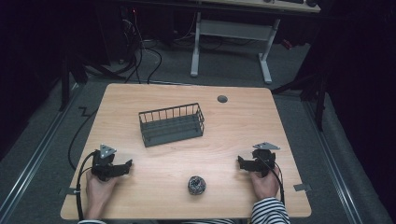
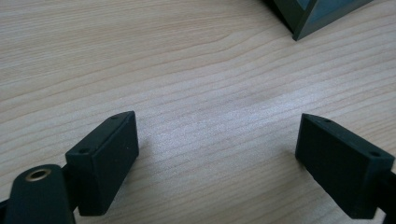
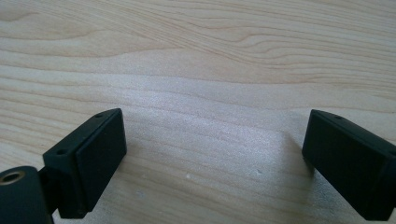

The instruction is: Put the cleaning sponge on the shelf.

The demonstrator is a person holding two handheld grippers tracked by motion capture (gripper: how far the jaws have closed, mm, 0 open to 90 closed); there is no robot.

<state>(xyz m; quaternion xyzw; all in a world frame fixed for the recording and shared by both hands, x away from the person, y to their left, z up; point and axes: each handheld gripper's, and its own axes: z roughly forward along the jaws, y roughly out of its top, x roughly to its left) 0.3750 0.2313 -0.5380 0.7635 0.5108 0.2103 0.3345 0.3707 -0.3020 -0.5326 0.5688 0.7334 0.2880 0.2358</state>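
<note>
pale wood grain runs across the surface [image 1: 187,154], and on it, close to its near edge, sits a small dark ball [image 1: 196,185] that looks like scrunched metal or wire, roughly round, so it offers no long axis to line up with. taking that ball as the landmark: the wire basket [image 1: 172,124] stands beyond it and a little to the left, well apart; the left claw [image 1: 122,169] rests to its left and the right claw [image 1: 243,163] to its right, each slightly farther from the near edge than the ball. the ball lies between the two and a touch nearer the right claw, so the right hand looks better placed to reach for it, with a sideways move toward the centre.

the left claw [image 2: 217,154] has its jaws spread wide with bare wood between them, holding nothing; a corner of the basket [image 2: 317,16] shows beyond. the right claw [image 3: 212,158] is spread equally wide, empty, low over the surface.
</note>
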